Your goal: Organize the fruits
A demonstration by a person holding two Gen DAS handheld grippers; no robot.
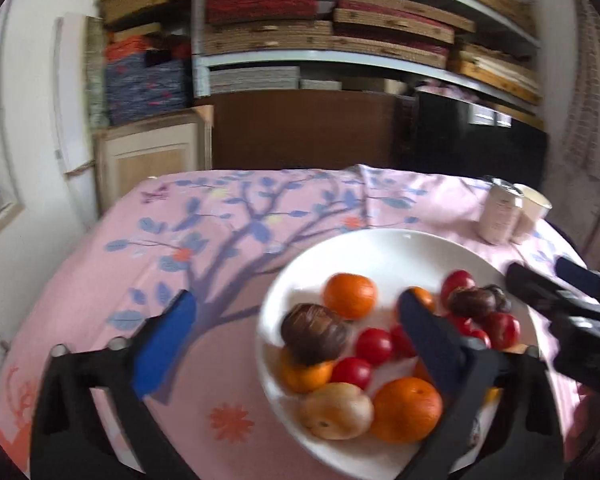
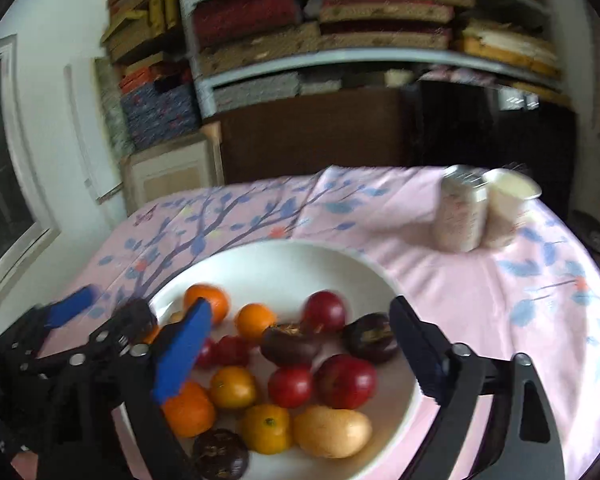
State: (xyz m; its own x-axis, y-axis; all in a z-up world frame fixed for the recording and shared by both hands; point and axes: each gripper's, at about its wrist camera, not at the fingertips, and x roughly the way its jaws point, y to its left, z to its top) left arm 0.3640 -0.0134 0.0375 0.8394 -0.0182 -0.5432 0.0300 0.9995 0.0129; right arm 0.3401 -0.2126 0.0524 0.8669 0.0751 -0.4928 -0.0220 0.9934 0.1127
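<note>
With both jaws wide and empty, right gripper [image 2: 296, 340] should be centred over one red plum [image 2: 346, 381] on the plate [image 2: 284, 264].

A plate [image 2: 284, 264] is being borne by the table [image 2: 480, 304], with the fruits [image 2: 300, 384] being held inside it. A can [image 2: 460, 212] and a cup [image 2: 508, 208] are being kept touching, side by side, behind and to the right of the plate, well apart from it. Shelves [image 2: 340, 56] are being seen behind the table.
</note>
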